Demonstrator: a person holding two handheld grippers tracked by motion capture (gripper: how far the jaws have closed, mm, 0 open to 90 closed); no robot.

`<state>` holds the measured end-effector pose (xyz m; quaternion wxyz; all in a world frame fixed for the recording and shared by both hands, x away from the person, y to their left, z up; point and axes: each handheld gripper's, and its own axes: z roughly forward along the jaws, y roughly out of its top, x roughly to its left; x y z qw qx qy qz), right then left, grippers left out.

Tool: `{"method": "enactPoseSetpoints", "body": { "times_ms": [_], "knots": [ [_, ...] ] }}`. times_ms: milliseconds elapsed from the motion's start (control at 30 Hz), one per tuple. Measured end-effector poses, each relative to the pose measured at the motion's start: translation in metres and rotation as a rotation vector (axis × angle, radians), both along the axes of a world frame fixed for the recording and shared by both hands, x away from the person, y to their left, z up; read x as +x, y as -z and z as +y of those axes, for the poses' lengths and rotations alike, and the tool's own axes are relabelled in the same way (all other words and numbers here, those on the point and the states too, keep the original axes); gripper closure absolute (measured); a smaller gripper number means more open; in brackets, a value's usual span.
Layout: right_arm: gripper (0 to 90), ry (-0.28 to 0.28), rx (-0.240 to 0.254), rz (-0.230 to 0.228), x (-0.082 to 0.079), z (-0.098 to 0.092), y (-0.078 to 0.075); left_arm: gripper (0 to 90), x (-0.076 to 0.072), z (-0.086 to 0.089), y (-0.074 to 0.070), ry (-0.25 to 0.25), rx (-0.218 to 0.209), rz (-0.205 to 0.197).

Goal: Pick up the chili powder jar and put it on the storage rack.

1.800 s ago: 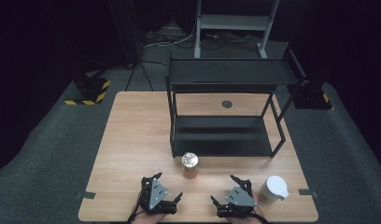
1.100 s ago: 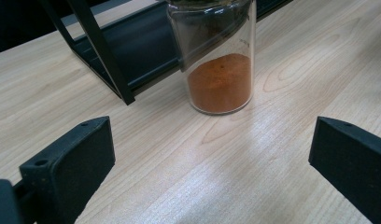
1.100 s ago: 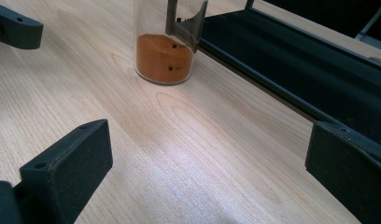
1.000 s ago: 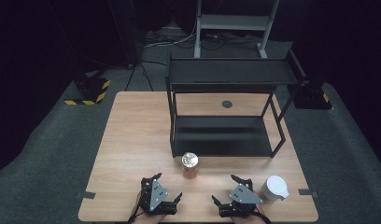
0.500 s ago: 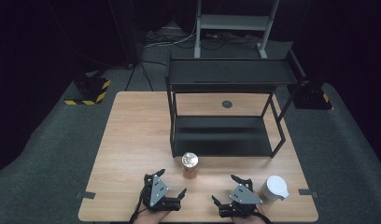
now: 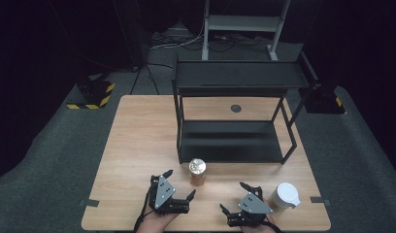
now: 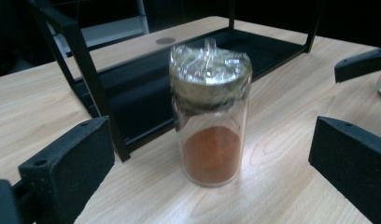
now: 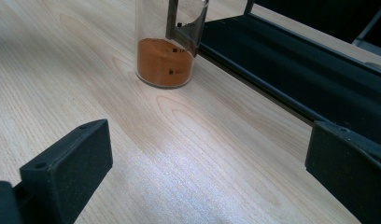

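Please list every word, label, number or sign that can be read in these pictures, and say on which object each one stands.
None can be read.
Glass jar of orange powder: no label or print; its foil-wrapped top is plain.
White cup: plain.
Black shelf rack: no marking.
Yellow-and-black striped block on the floor: hazard stripes, no letters.

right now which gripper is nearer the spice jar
Left. The left gripper sits open just beside the spice jar, on its near left, jaws pointing at it. The right gripper is farther off, to the jar's near right, by the white cup.
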<state>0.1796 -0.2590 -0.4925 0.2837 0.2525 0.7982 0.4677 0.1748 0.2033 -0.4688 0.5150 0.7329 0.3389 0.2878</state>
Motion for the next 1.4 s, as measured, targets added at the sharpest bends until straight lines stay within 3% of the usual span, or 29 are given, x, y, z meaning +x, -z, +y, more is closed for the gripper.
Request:
{"method": "enactPoseSetpoints", "body": {
  "times_ms": [200, 500, 667, 1033, 1400],
  "knots": [
    [0.0, -0.002, -0.001, 0.001, 0.0, 0.0, 0.0, 0.3, 0.008, -0.005, -0.006, 0.015, 0.005, -0.01],
    [0.0, -0.006, 0.004, 0.003, 0.001, -0.001, 0.0, 0.3, 0.021, -0.011, -0.005, 0.026, -0.025, -0.007],
    [0.0, -0.008, 0.012, 0.005, 0.001, -0.003, 0.0, 0.3, 0.029, -0.013, -0.002, 0.029, -0.052, 0.002],
    [0.0, -0.007, 0.021, 0.011, 0.002, -0.004, 0.0, 0.2, 0.042, -0.019, 0.004, 0.037, -0.052, 0.008],
    [0.0, -0.013, 0.018, 0.007, 0.002, -0.004, 0.001, 3.2, 0.052, -0.023, 0.014, 0.036, -0.078, 0.007]
  ]
}}
